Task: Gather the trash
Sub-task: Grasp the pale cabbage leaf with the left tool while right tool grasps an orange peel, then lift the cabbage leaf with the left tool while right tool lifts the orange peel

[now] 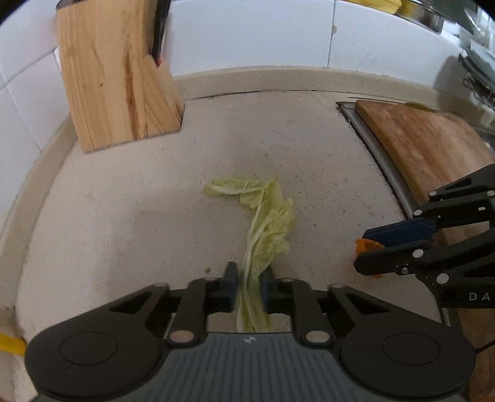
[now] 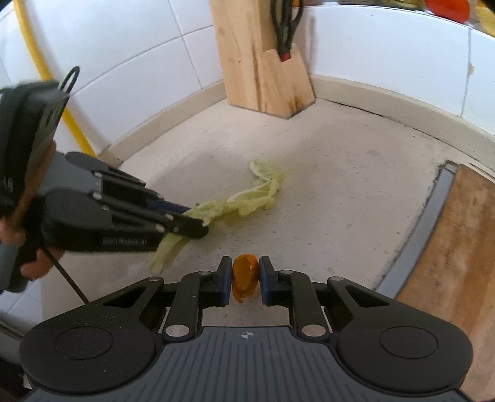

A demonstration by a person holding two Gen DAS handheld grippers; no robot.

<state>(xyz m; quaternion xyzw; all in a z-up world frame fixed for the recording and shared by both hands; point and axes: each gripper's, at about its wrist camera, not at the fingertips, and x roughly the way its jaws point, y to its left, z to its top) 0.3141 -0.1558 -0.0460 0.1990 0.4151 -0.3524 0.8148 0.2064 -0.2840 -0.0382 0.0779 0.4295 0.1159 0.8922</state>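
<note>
A pale green cabbage leaf point(image 1: 269, 216) point(image 2: 247, 201) lies stretched out on the speckled beige counter point(image 1: 123, 216). My left gripper point(image 1: 250, 272) point(image 2: 198, 222) is shut on the leaf's near end, which runs back between the pads. A small piece of orange peel point(image 2: 244, 278) point(image 1: 365, 244) sits between the pads of my right gripper point(image 2: 245, 266) point(image 1: 363, 247), which is shut on it just above the counter. The right gripper is to the right of the leaf, close to the edge of the cutting board.
A wooden knife block point(image 1: 117, 77) point(image 2: 263, 62) with black scissors point(image 2: 286, 24) stands at the back by the white tiled wall. A wooden cutting board point(image 1: 427, 145) point(image 2: 458, 247) lies to the right over a metal rim. A yellow pipe point(image 2: 46, 71) runs down the left wall.
</note>
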